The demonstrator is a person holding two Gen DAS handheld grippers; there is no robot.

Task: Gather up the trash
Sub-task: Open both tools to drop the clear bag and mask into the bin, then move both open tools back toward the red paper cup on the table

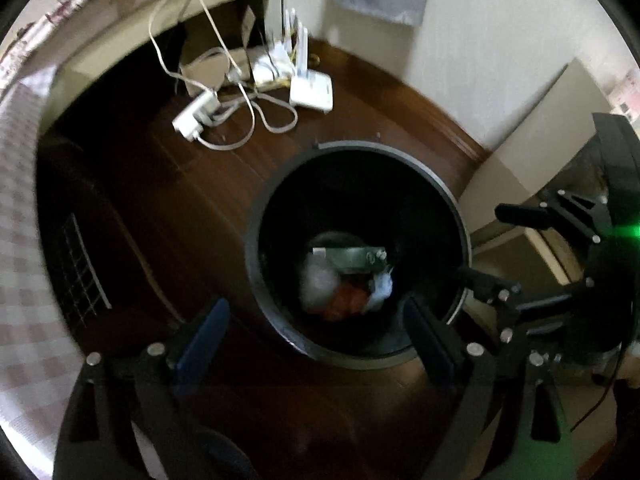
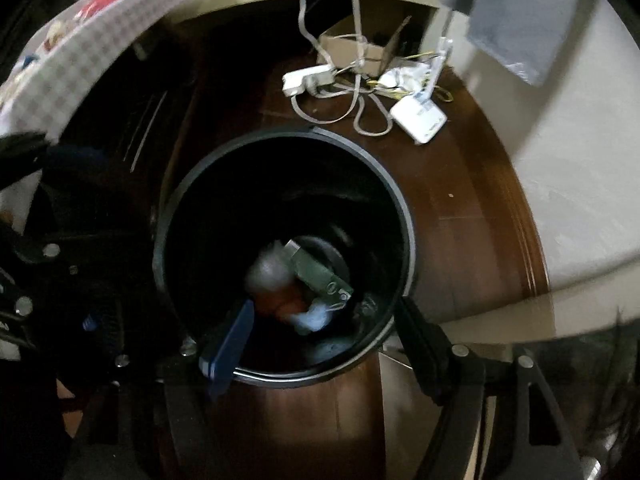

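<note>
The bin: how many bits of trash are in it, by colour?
In the bin, as far as the blur allows:
Grey-white lump: 1
Green packet: 1
Orange-red piece: 1
Pale blue piece: 1
Total: 4

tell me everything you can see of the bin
The bin is round, black and looks like plastic, with a thin raised rim. It stands upright and open on the dark wood floor, no lid in view. At its bottom lies blurred trash: something white, something red-orange, a greenish flat piece and a pale blue scrap. Both grippers hang above it with fingers spread and nothing between them; neither clearly touches it. White cables and a router lie on the floor beyond.
</note>
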